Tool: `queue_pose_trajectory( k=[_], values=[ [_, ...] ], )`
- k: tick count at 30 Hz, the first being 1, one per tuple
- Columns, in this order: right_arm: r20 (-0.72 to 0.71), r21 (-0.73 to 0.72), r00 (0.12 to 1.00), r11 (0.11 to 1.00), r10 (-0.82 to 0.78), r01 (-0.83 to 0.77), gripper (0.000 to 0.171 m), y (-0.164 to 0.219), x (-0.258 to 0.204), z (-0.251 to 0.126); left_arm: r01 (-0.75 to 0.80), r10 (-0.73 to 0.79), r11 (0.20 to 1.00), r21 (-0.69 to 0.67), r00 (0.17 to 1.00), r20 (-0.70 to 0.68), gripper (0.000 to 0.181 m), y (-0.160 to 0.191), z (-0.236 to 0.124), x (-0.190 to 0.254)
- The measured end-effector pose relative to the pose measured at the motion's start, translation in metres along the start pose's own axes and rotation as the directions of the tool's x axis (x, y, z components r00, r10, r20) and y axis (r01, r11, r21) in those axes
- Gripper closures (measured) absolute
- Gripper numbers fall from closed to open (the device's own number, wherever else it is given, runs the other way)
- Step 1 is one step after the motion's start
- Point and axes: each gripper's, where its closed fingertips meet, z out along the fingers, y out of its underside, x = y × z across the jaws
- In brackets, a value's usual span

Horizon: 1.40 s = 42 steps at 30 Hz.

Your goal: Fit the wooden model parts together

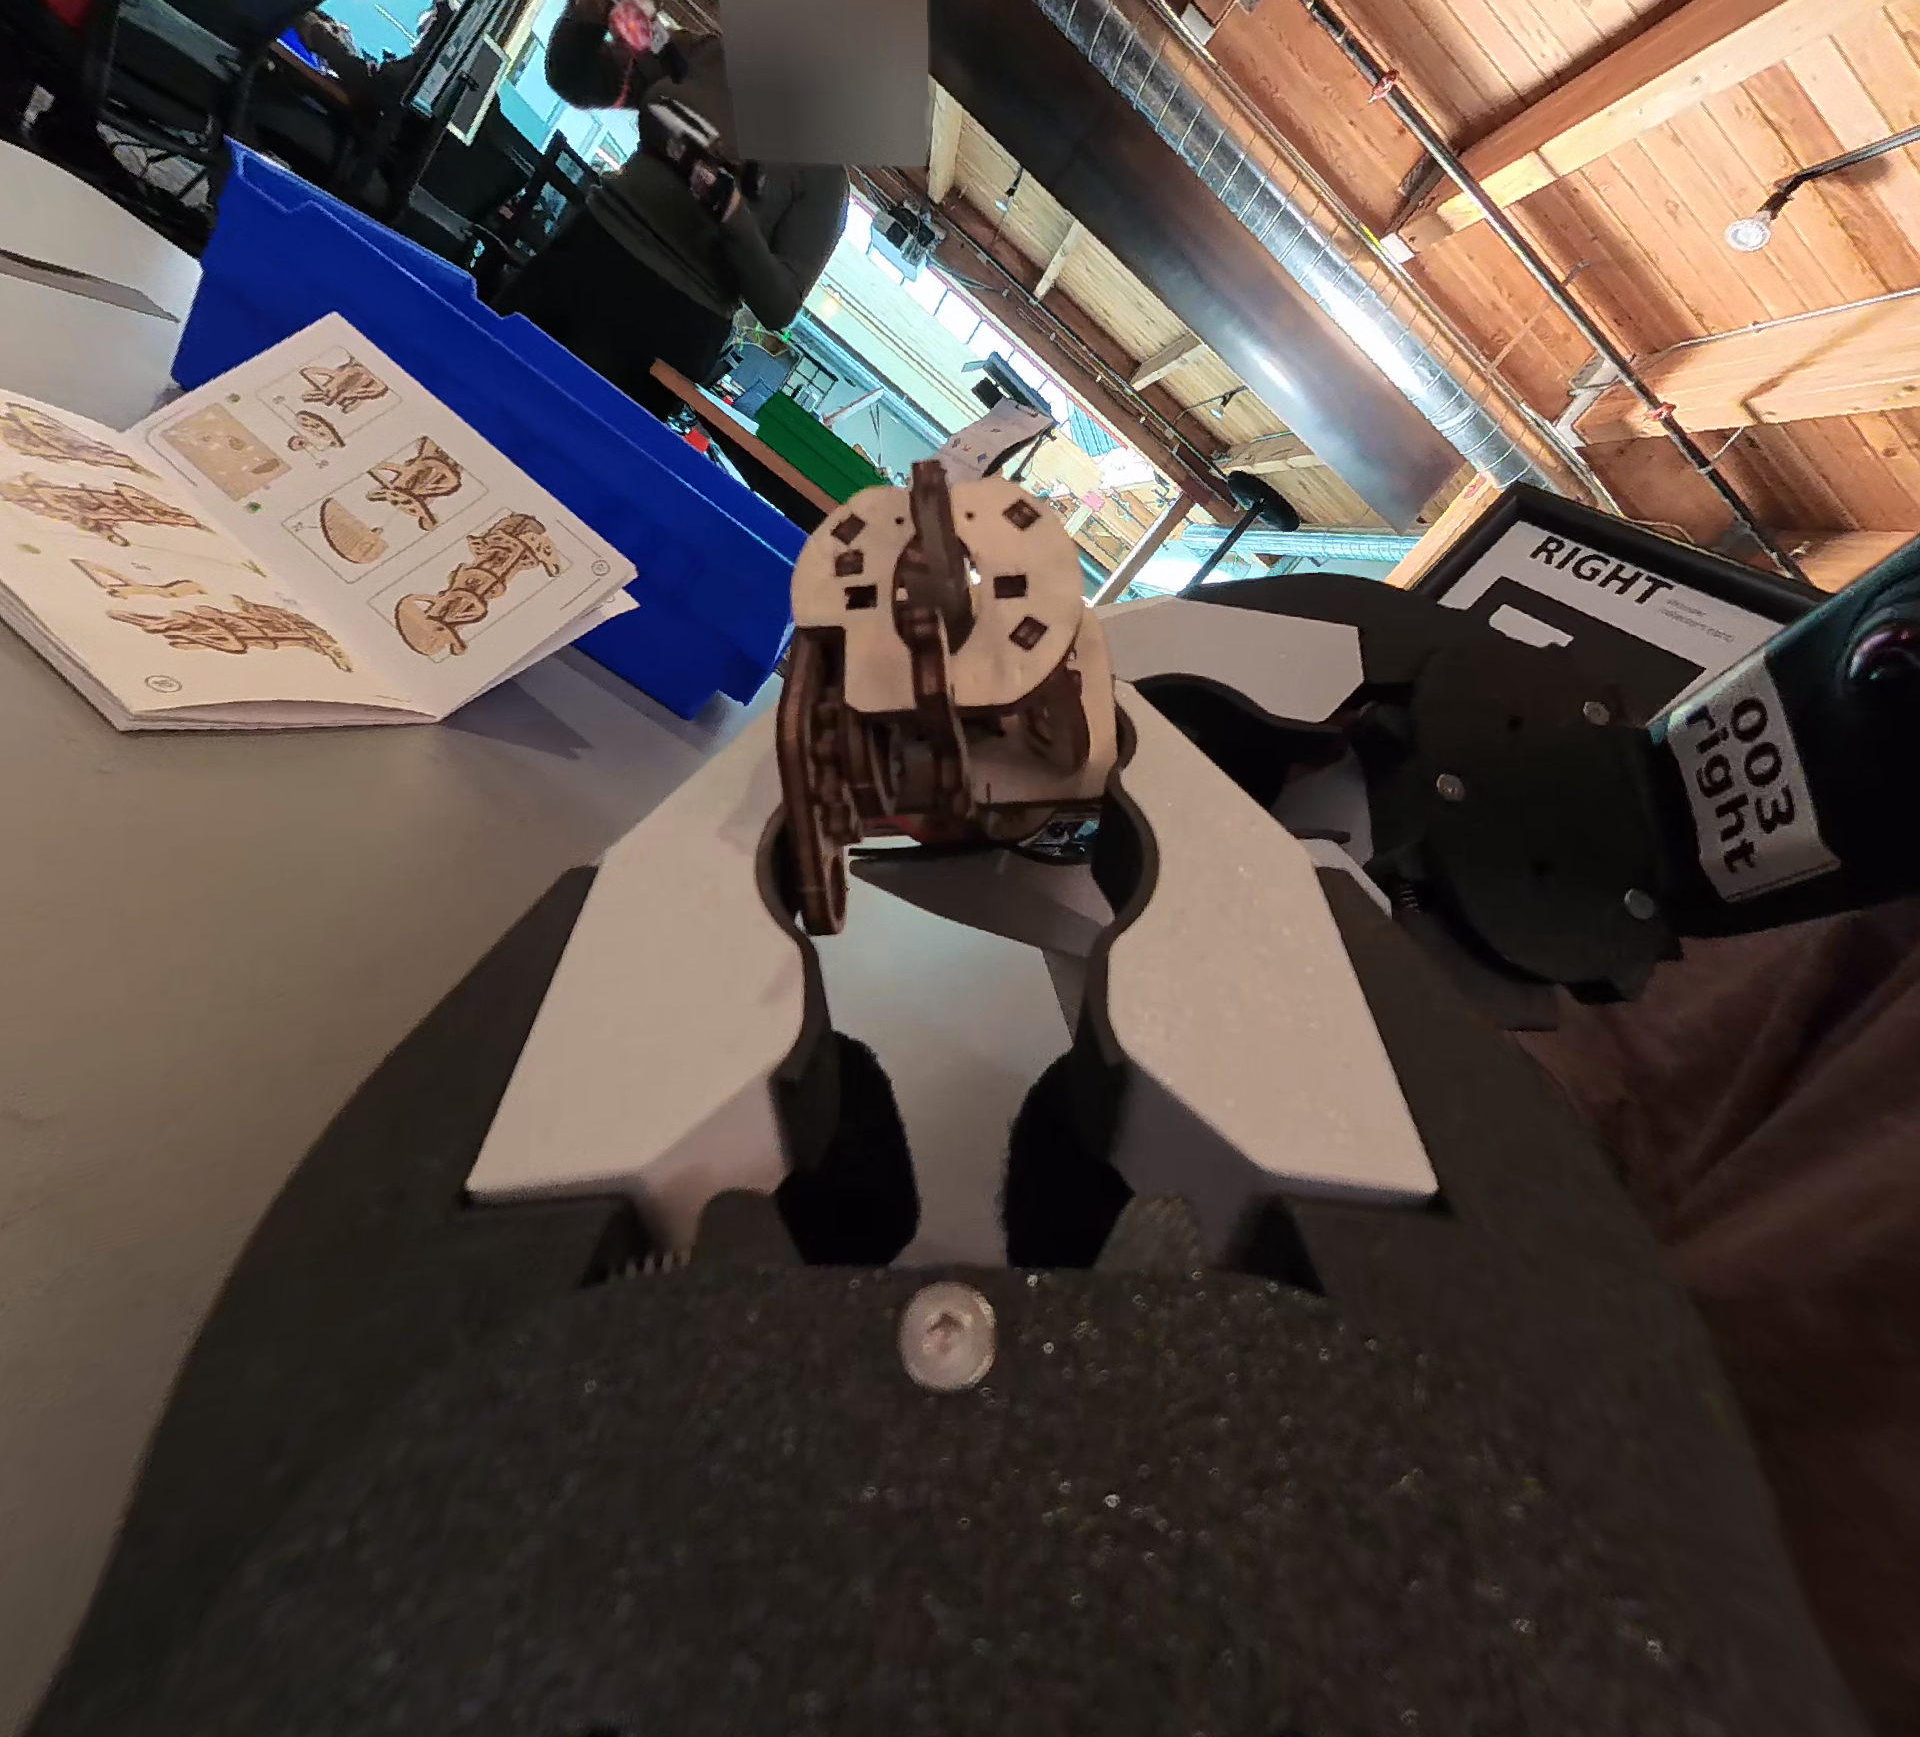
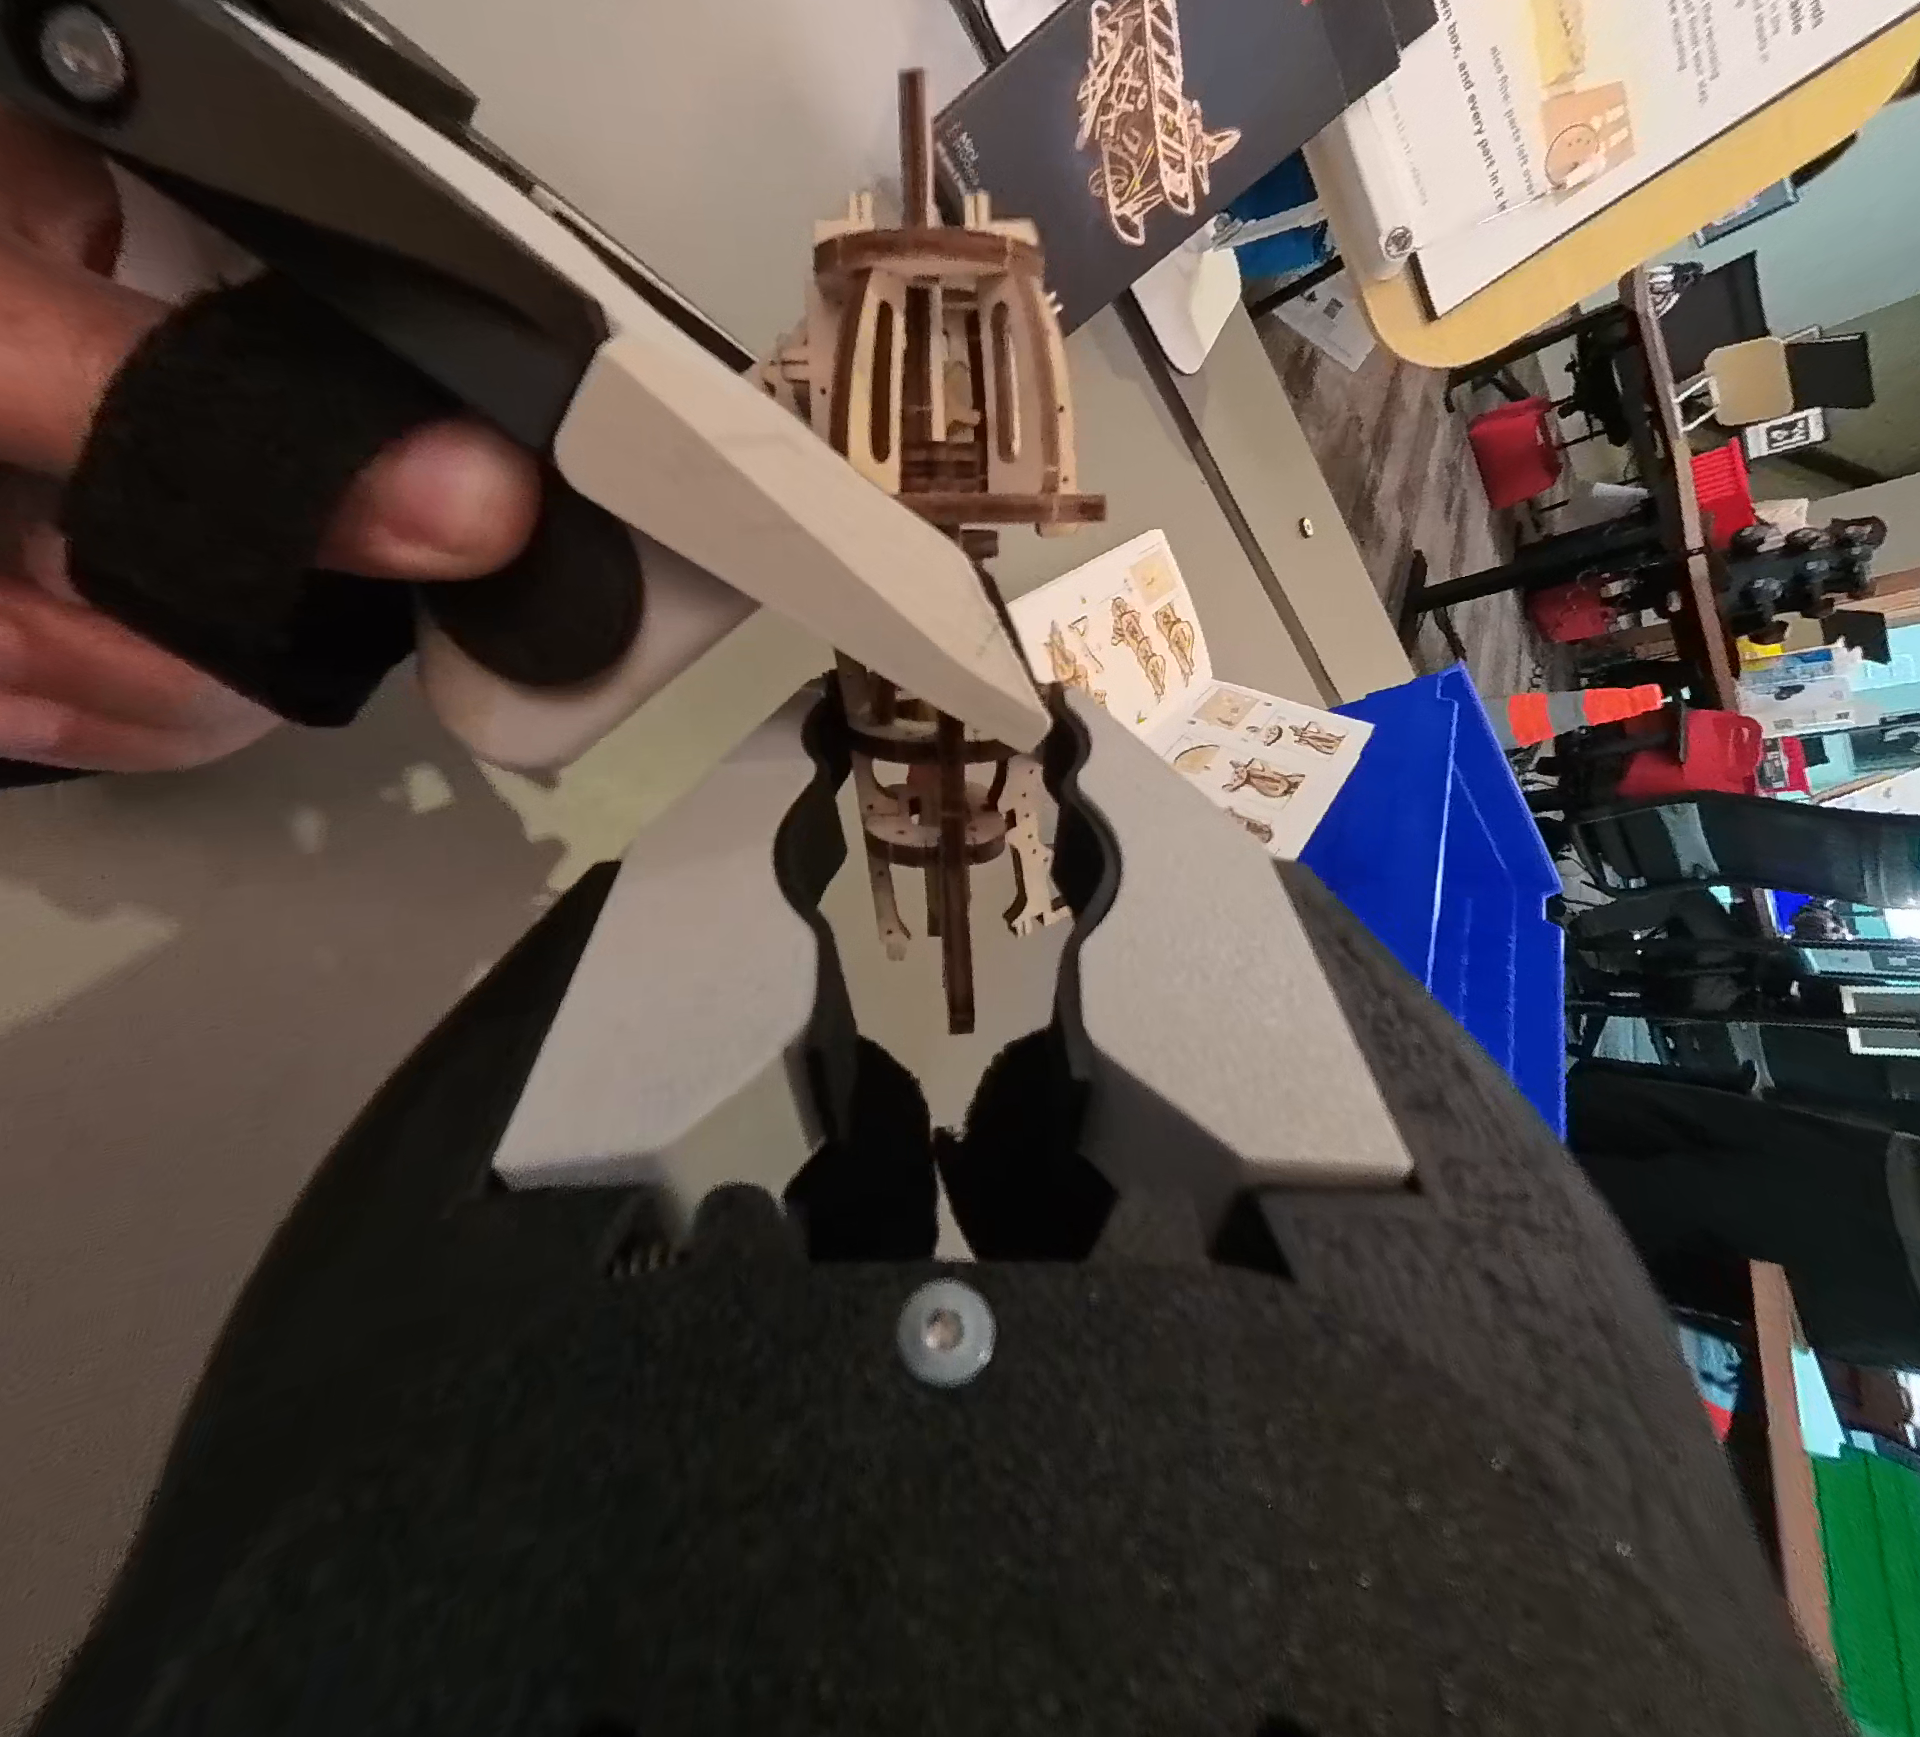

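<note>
Grey worktop (image 1: pixel 208 908) under timber ceiling; booklet (image 1: pixel 312 534) and blue bin (image 1: pixel 499 440) toward its far edge. Both my claws pinch the wooden model (image 2: pixel 940 399): left claw (image 1: pixel 940 814), right claw (image 2: pixel 940 804). Only the right view shows the model's box (image 2: pixel 1164 87).

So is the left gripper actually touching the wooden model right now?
Touching. In the left wrist view, the left gripper has its fingers closed against both sides of the wooden model, with no gap visible on either side.

Bright indoor light — fisheye-bent edges, near foreground soft, slightly blurred.
</note>
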Motion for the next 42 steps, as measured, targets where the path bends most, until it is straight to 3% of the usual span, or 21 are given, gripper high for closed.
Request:
queue_pose_trajectory(
  k=[19, 29, 33, 37, 42],
  values=[
    [-0.078, 0.047, 0.997, 0.999, -0.024, 0.028, 0.135, -0.005, 0.004, -0.006, 0.037, -0.036, 0.999, 0.012, 0.999, -0.038, 0.133, -0.002, -0.002, 0.005],
    [-0.03, 0.042, 0.998, 0.998, -0.049, 0.05, 0.136, -0.004, 0.002, -0.006, 0.072, -0.071, 0.997, 0.013, 0.995, -0.067, 0.133, -0.002, -0.002, 0.005],
    [0.019, 0.049, 0.999, 0.998, -0.041, 0.04, 0.136, 0.0, 0.001, -0.005, 0.14, -0.148, 0.988, -0.063, 0.98, -0.133, 0.133, 0.004, -0.001, 0.008],
    [0.001, 0.06, 0.996, 0.994, -0.092, 0.092, 0.135, 0.003, 0.004, -0.004, 0.084, -0.095, 0.991, -0.102, 0.989, -0.111, 0.125, 0.01, 0.001, 0.009],
    [-0.011, 0.053, 0.991, 0.989, -0.134, 0.135, 0.135, 0.001, 0.0, -0.004, 0.078, -0.092, 0.988, -0.132, 0.99, -0.102, 0.129, 0.016, 0.002, 0.007]
  ],
)
